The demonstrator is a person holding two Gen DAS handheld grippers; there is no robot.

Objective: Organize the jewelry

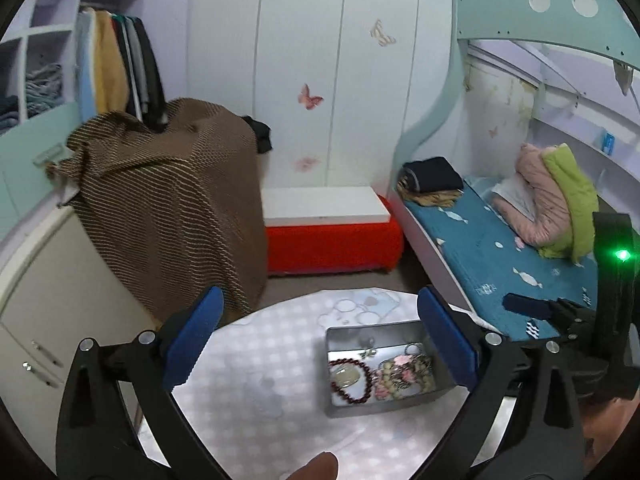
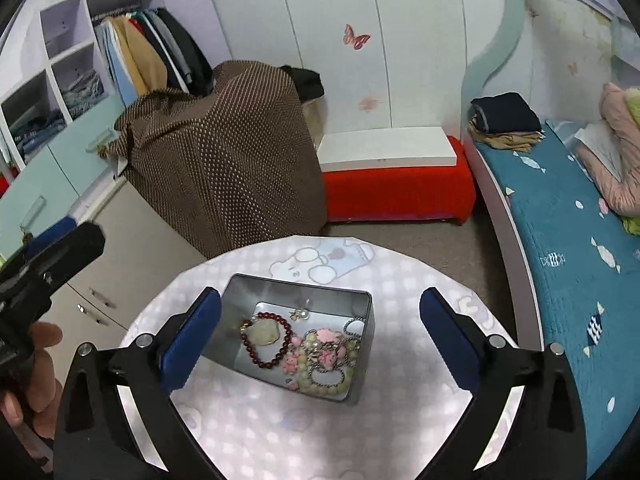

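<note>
A grey metal tin [image 2: 332,300] stands on a round table with a pale checked cloth [image 2: 400,420]. In the tin lie a dark red bead bracelet [image 2: 276,354], a pale stone pendant [image 2: 262,334], pink and cream bead pieces with silver chain [image 2: 324,364] and a small pearl earring [image 2: 302,313]. My right gripper [image 2: 320,340] is open and empty, held above the tin. My left gripper [image 1: 320,340] is open and empty, above the table left of the tin [image 1: 348,336]. The bracelet [image 1: 352,380] also shows in the left wrist view.
A brown patterned cloth covers a bulky object [image 2: 228,148] behind the table. A red bench with a white top [image 2: 396,176] stands at the wall. A bed with a blue sheet [image 2: 560,248] is at the right. Cabinets [image 2: 132,248] are at the left.
</note>
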